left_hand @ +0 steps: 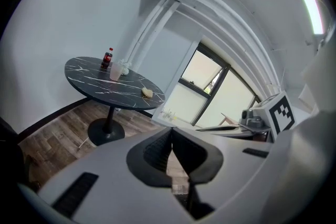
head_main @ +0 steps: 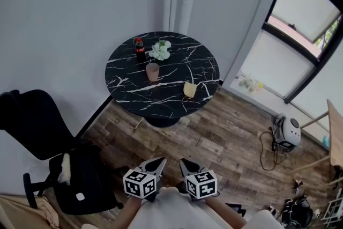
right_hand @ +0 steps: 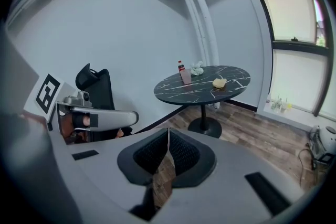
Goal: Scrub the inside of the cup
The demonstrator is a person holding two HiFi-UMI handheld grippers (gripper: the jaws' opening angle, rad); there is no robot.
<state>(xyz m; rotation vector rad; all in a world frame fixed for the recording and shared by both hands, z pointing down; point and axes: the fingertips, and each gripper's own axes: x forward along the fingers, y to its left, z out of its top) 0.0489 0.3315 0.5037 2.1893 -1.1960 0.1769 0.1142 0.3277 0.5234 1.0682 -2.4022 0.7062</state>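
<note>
Pink cup (head_main: 153, 71), mid table (head_main: 128, 83): likely light, rigid; pinch its rim. Your left gripper (head_main: 159, 161), right gripper (head_main: 185, 162): clenched, empty.

Soft, even daylight enters through the window (right_hand: 294, 13) to the right of the right hand-held gripper (right_hand: 168, 131), its panes washed out pale. Shadows are faint. Both gripper views bow strongly and darken at the corners; the worktop (right_hand: 205, 89) far ahead reads clearly.

Black round marble-look table (head_main: 177, 69), veined in white.
A pale pink translucent cup (head_main: 153, 71), a yellow sponge (head_main: 189, 89), a dark red-labelled bottle (head_main: 140, 49); brown wood-plank floor (head_main: 230, 137).
</note>
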